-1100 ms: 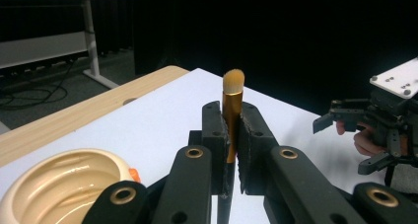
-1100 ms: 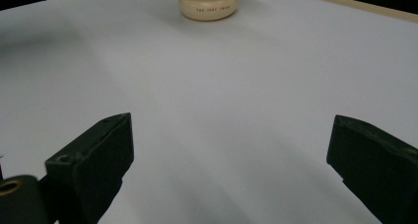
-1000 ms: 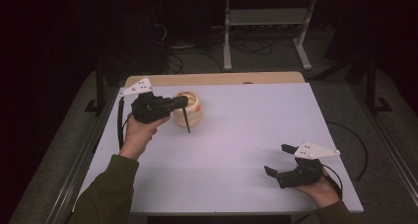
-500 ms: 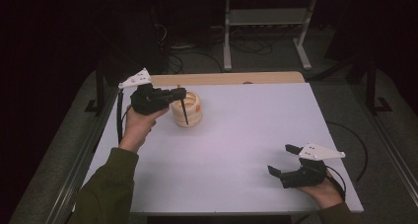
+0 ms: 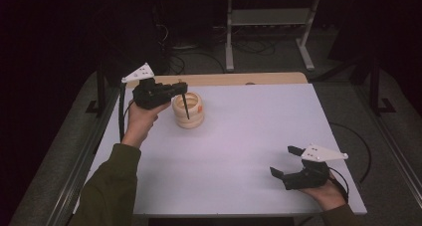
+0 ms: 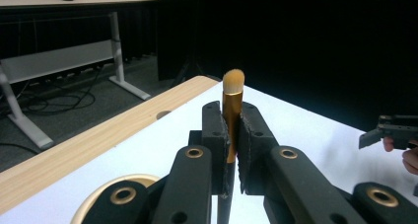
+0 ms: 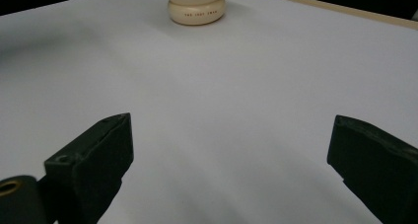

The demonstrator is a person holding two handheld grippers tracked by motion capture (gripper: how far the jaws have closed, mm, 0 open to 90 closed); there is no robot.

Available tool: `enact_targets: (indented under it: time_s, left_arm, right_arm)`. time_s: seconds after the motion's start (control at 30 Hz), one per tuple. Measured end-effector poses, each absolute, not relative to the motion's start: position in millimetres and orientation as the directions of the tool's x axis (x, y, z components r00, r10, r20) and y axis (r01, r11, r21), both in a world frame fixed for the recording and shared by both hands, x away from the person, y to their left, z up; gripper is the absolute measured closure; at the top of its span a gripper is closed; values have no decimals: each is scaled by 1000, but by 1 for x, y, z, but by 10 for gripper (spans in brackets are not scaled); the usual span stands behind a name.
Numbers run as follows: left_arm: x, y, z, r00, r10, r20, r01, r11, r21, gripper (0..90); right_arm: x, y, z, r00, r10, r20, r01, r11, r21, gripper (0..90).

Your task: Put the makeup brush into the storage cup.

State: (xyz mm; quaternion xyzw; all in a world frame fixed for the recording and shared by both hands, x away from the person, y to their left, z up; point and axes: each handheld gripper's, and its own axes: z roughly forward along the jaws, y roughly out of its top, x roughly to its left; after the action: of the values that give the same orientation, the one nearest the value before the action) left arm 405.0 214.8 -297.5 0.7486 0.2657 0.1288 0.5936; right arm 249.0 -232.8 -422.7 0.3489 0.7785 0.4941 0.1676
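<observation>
High view: left gripper, clamped on a makeup brush, holds it upright over the cream holder near the table's far-left corner. Right gripper rests open near the near-right corner. Since a second ago, the brush has lifted slightly. A tilt could snag the holder and topple it.

A slim makeup brush with a gold ferrule, tan bristles and dark handle stands upright, bristles up, above the cream ribbed holder at the far left.
</observation>
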Motion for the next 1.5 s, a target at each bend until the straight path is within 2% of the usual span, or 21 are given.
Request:
enact_targets:
  time_s: [1.5]
  left_arm:
    - [437, 225, -303, 749, 660, -64, 234, -173, 957, 836]
  right_arm:
    - [249, -233, -424, -697, 712, 92, 386, 264, 884, 34]
